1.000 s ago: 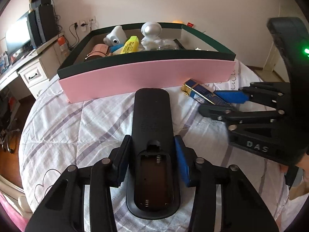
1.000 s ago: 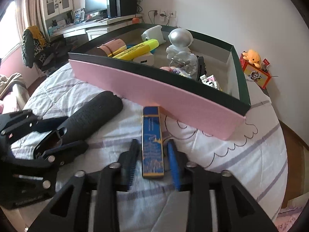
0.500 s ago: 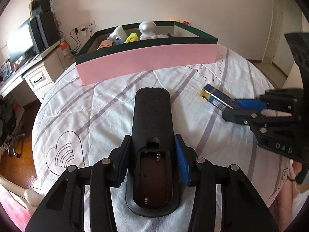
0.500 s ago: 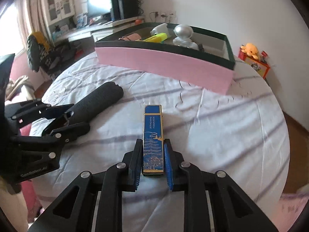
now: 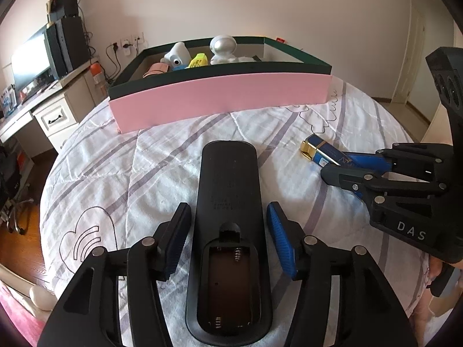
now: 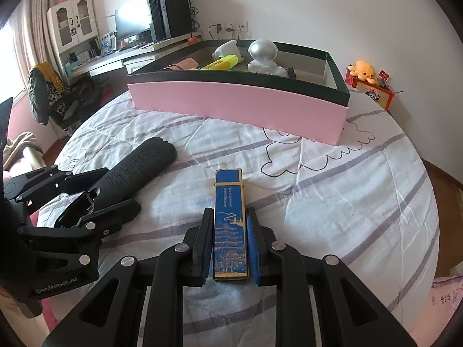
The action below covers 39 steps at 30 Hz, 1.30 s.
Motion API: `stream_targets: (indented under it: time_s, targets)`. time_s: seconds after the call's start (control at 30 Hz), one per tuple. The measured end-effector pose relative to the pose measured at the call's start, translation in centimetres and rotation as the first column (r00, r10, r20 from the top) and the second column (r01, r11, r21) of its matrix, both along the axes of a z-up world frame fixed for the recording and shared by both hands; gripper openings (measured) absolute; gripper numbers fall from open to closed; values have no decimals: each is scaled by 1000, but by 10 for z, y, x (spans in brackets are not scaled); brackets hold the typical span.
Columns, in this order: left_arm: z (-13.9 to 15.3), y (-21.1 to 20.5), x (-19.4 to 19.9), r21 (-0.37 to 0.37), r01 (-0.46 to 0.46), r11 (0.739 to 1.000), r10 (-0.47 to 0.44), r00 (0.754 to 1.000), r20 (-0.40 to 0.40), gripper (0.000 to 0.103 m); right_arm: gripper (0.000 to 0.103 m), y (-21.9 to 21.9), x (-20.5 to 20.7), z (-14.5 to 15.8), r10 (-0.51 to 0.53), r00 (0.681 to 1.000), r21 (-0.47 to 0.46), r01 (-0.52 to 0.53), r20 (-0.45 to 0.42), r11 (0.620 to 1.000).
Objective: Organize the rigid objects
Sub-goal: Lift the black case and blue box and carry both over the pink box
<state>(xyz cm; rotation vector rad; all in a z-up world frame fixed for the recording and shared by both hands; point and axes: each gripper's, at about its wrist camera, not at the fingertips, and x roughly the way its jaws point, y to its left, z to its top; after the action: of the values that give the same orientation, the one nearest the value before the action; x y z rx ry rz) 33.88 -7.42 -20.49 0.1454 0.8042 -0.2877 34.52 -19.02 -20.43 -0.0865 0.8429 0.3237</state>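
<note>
A: Entry, nearest first. The left gripper (image 5: 228, 237) has its jaws opening; the black remote (image 5: 230, 202) lies between them on the quilt (image 5: 121, 179), battery bay uncovered and facing up, and the pads stand clear of its sides. The right gripper (image 6: 228, 245) is clamped on the near end of the blue and gold box (image 6: 230, 225), which lies flat on the quilt near the remote.

B: How should the step be done well?

A: Judgement: the box is long and gripped at one end, so it will tend to droop. The holder should lift it level, carry it over the pink front wall of the storage box (image 6: 240, 107) and set it in the bare right-hand part. The remote would be best retaken nearer its middle.

B: What can't be made out?

A: Farther off, the tray's floor is hidden behind the wall; only the tops of the silver figure (image 6: 262, 55), the yellow highlighter (image 6: 224, 62) and a white item show. Whether the remote's battery cover is anywhere cannot be told. The person shows only as a scrap of hand at the frame edge.
</note>
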Motion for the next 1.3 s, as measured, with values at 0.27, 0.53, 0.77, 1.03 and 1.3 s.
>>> stream_targets:
  time_s: [0.27,0.53,0.77,1.03,1.3]
  targets:
    - [2,2,0,-19,-2,1000,2,1000,5,44,21,2,1,0,0,1000,-11,0,14,1000]
    - [10,8,-10,-32,-22,999,23,1000,13,44,21,1,-6,2,-10,1000,9,10,29,1000]
    - [32,20,-23,-37,-37,999,39,997,69,44,21,1,-19,16,0,999,70,-3,52,998]
    - [84,31,-40,-68,-39,997,51,979,196,44,21,-2,-36,51,15,993,158,-34,121,987]
    - [133,38,-50,-87,-18,996,44,950,308,44,21,-1,-45,101,30,973,148,-65,228,987]
